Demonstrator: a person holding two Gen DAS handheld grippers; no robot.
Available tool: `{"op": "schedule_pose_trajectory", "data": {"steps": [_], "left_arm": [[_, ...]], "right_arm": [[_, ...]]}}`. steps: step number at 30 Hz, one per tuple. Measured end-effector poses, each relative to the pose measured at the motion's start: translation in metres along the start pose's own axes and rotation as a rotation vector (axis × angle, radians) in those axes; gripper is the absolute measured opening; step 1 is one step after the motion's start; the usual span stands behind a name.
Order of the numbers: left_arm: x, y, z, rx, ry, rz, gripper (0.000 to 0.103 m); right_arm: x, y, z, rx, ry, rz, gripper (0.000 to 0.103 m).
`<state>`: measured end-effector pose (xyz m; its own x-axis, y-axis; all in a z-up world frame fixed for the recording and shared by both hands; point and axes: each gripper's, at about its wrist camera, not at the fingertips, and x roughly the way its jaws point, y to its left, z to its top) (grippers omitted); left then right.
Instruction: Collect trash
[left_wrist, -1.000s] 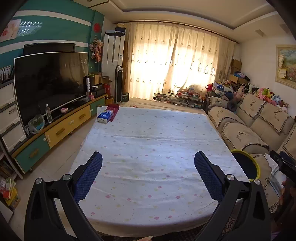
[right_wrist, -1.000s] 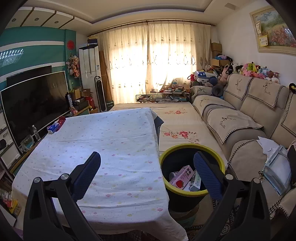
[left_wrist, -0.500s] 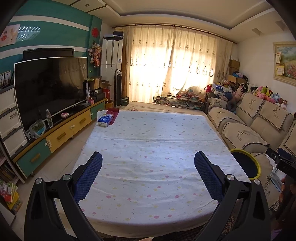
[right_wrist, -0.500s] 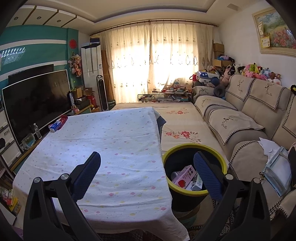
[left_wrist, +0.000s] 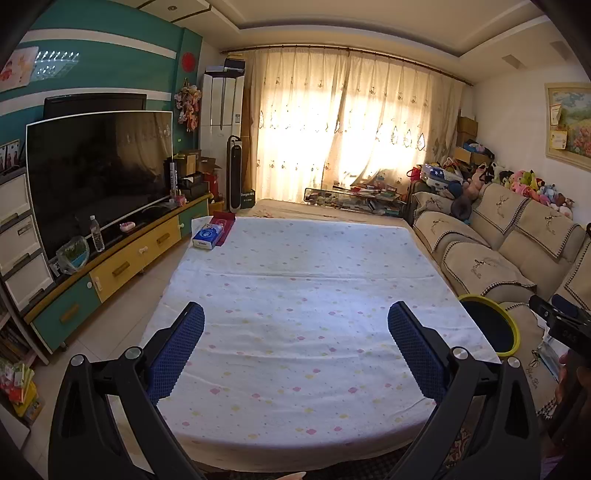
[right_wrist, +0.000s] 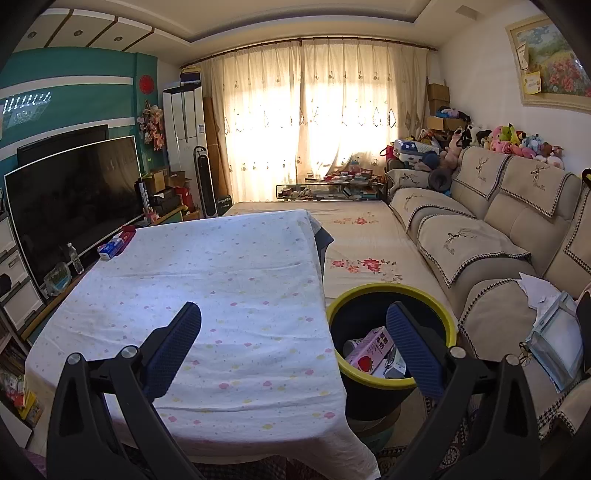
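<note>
A black trash bin with a yellow rim stands on the floor right of the table, holding a pink carton and other packaging. In the left wrist view only part of the bin shows past the table's right edge. My left gripper hangs open over the near end of the table with nothing between its blue pads. My right gripper is open too, its right finger in front of the bin's mouth. The right gripper's body shows at the far right of the left wrist view.
The table wears a white dotted cloth; a blue tissue pack and a red item lie at its far left corner. A beige sofa runs along the right, a TV cabinet along the left. Papers lie on the sofa seat.
Both grippers have pulled back and risen slightly, so the table and bin look a little farther away. Both jaws stay open and hold nothing.
</note>
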<state>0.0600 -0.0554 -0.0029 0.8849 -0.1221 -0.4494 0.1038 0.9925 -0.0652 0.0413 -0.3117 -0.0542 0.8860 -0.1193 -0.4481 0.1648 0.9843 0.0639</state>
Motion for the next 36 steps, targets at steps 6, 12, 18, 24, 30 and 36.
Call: {"op": "schedule_pose_trajectory", "data": {"steps": [6, 12, 18, 24, 30, 36], "left_arm": [[0.003, 0.0, -0.001, 0.001, 0.005, -0.004, 0.098], [0.007, -0.001, -0.003, 0.002, 0.015, -0.009, 0.098], [0.013, 0.001, -0.004, -0.004, 0.029, -0.015, 0.098], [0.016, -0.001, -0.005, 0.001, 0.033, -0.016, 0.098], [0.018, -0.001, -0.005, 0.002, 0.04, -0.019, 0.098], [0.02, -0.003, -0.007, 0.007, 0.045, -0.021, 0.098]], "right_arm": [[0.002, 0.0, -0.001, 0.0, 0.001, 0.002, 0.096], [0.003, 0.0, -0.002, 0.002, 0.008, 0.001, 0.096], [0.005, 0.0, -0.003, 0.005, 0.013, 0.006, 0.096], [0.006, 0.0, -0.003, 0.009, 0.014, 0.009, 0.096], [0.007, -0.001, -0.004, 0.01, 0.016, 0.008, 0.096], [0.009, 0.001, -0.004, 0.011, 0.023, 0.011, 0.096]]}}
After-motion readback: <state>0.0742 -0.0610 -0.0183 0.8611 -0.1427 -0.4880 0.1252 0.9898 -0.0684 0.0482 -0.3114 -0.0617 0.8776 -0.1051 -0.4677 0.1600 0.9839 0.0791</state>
